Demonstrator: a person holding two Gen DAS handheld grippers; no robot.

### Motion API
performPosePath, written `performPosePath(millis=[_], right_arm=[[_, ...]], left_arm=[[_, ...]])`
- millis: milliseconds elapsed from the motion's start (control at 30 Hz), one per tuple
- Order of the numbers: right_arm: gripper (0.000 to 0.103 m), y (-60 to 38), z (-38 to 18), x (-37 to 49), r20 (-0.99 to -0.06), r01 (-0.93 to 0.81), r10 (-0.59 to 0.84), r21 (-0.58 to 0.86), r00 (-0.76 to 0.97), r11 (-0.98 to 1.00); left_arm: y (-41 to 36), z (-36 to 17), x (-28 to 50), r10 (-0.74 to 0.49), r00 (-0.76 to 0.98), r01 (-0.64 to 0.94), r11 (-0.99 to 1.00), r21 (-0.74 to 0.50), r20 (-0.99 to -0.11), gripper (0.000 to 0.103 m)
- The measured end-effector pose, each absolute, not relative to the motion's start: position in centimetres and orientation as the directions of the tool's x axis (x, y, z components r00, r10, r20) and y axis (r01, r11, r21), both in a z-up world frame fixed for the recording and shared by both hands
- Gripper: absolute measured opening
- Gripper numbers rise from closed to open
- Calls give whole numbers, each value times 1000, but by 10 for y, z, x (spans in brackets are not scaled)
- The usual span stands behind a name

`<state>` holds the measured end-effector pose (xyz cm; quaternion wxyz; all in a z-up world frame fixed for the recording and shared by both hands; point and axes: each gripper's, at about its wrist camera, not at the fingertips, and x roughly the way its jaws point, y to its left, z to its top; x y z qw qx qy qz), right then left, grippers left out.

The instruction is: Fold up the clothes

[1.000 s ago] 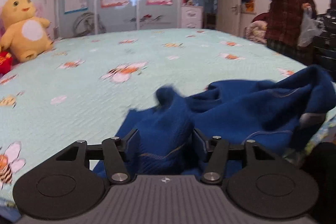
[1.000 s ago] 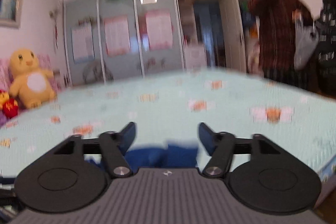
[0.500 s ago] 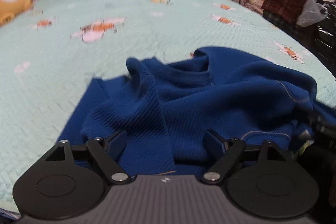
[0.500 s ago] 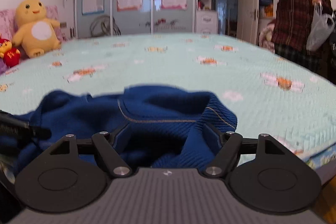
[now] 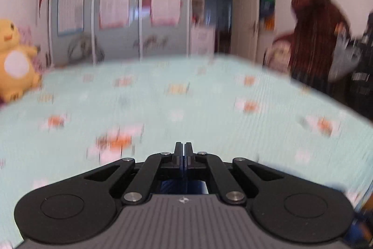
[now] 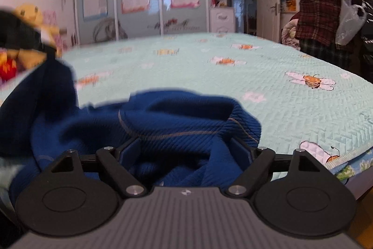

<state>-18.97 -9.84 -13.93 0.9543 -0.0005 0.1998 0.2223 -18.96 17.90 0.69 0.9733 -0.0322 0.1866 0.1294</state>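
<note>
Left gripper point(image 5: 184, 151) pinched tight, apparently on a sliver of blue sweater point(image 6: 163, 127), though blur hides the bite. Right gripper point(image 6: 186, 151) opening wide, cloth bunched between its fingers on the bed point(image 6: 291, 95) edge. Best bite a hem, then lift evenly.

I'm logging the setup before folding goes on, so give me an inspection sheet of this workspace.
Surface: bed cover, pale green with a bee print.
Job's things: blue sweater, crumpled near the bed's edge, one part lifted at the left.
Clutter: yellow plush toy and red toy at the far left.
Grippers: left gripper has its jaws shut on blue fabric; right gripper has its jaws opening, with sweater folds between them.
Cables: nothing seen.
Surroundings: wardrobe with posters; a person in a plaid shirt holding a plastic bag.
</note>
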Motion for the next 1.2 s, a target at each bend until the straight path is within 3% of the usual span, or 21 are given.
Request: performPosePath(millis=[67,200,433,533,567,600,633,667,700,733,867,1033,1133,1167,1200], right_arm=[[83,-108,-131,-193,-306,-404,420,118,854,907],[83,-120,-124,-201,-186,-353,376,145,908,924],[83,-117,-115,-189,-207,-408,441,182,873,895],[83,-101,-98,-175,-216,-510,531,147,820,848],[84,-92,-92,-166,-245,-545,558,126,793,829],[84,-80,-86,-154,-289,-580,582,102,760,808],[84,-68,-80,-142,-332,-616,603,79,725,784],[84,-58,-76,-131,-359,-632,609,65,707,772],[84,-49,-73,-121,-378,-639,608,54,698,767],[84,-41,-72,-110,-395,-645,609,53,687,762],[84,-12,-79,-52,-488,-642,604,109,631,759],[83,11,-128,17,-729,-469,442,186,524,863],[83,10,-151,21,-764,-445,446,234,466,865],[78,11,-153,17,-757,-457,453,230,472,859],[61,11,-153,14,-753,-469,451,214,480,857]], left_arm=[[180,21,-201,239,913,-261,965,-25,-331,0],[185,-10,-233,244,890,-290,955,-65,-386,0],[201,-122,-285,239,742,-395,911,-119,-627,0],[208,-134,-297,246,711,-428,895,-127,-659,3],[210,-130,-298,251,714,-431,893,-128,-654,6],[211,-127,-299,255,717,-434,891,-130,-648,16],[212,-120,-299,257,734,-431,892,-138,-629,37],[212,-111,-300,260,749,-426,893,-142,-609,51],[211,-105,-299,268,765,-420,896,-140,-586,74],[209,-102,-294,269,772,-412,902,-131,-576,82],[203,-101,-269,254,776,-375,922,-98,-577,82],[202,-127,-230,242,721,-360,932,-52,-649,82],[202,-146,-219,244,690,-361,932,-32,-682,84],[202,-150,-218,251,691,-366,930,-29,-678,83],[200,-152,-219,262,698,-369,929,-21,-667,81]])
